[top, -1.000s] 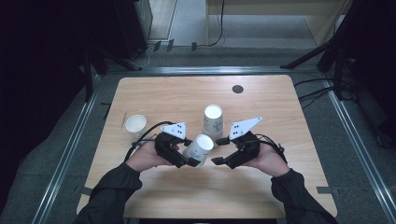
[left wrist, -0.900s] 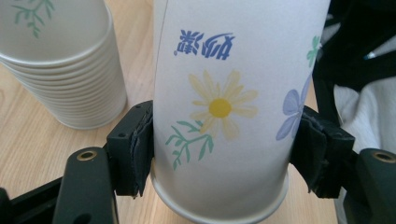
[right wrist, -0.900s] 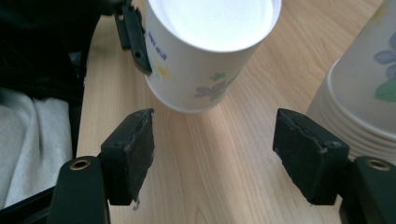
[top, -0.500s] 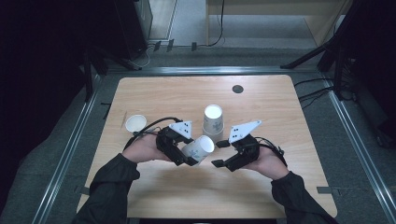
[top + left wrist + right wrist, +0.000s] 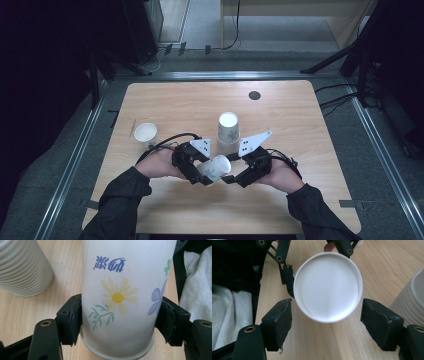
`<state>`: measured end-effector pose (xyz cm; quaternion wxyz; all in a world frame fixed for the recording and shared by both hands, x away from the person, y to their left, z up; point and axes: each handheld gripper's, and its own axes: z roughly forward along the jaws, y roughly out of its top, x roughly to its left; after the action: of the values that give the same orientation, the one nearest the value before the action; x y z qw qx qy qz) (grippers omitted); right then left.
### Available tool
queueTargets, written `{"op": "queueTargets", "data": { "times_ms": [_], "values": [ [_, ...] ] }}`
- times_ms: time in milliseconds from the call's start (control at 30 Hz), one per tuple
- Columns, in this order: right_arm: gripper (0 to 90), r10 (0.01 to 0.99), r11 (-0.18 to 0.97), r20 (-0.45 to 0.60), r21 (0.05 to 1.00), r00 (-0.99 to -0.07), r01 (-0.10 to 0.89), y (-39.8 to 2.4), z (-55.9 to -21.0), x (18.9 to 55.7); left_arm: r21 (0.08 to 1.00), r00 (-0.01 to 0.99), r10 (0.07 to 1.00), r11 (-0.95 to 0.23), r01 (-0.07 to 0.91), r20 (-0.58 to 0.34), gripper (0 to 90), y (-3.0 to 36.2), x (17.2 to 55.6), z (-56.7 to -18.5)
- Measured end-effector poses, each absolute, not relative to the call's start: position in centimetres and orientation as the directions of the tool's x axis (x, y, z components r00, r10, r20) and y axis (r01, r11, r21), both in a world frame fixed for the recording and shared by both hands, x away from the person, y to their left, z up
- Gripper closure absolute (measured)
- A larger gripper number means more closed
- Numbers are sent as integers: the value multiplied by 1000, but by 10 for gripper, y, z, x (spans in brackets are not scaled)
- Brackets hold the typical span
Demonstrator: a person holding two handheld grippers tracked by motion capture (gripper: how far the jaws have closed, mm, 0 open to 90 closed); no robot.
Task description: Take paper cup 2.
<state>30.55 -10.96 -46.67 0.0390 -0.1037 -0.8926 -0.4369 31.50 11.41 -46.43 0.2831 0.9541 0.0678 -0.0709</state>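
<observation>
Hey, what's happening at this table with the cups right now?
A person is working with a hand-held tool in each hand. The left tool is clamped on a white paper cup with a flower print, held tipped on its side above the wooden table. The right tool faces the cup's base, and its jaws have just been opening, not touching the cup. A ribbed white cup stack stands behind, and a small white cup sits at the left.

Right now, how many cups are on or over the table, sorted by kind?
Flower-printed paper cup, clamped in the left gripper: 1
Ribbed cup stack, upside down: 1
Plain white cup, upright: 1
Total: 3
</observation>
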Motion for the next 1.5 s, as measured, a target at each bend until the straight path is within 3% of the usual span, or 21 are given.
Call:
{"op": "queueTargets", "data": {
  "times_ms": [600, 800, 933, 1333, 1500],
  "values": [
    [346, 105, 617, 189, 758, -976, 213, -98, -467, 305, 555, 982, 59, -818, 150, -178, 264, 108, 312, -470],
    [344, 115, 609, 181, 764, -977, 213, -103, -465, 307, 587, 977, 100, -786, 195, -191, 120, 114, 315, -468],
    [344, 129, 598, 177, 771, -976, 219, -107, -463, 308, 602, 978, 123, -773, 200, -168, 85, 117, 316, -467],
    [344, 142, 561, 175, 797, -974, 225, -116, -455, 311, 683, 969, 195, -688, 247, -155, 86, 133, 314, -465],
    [344, 135, 552, 176, 804, -975, 222, -115, -451, 313, 709, 958, 207, -645, 285, -197, 91, 138, 314, -466]
  ]
}}
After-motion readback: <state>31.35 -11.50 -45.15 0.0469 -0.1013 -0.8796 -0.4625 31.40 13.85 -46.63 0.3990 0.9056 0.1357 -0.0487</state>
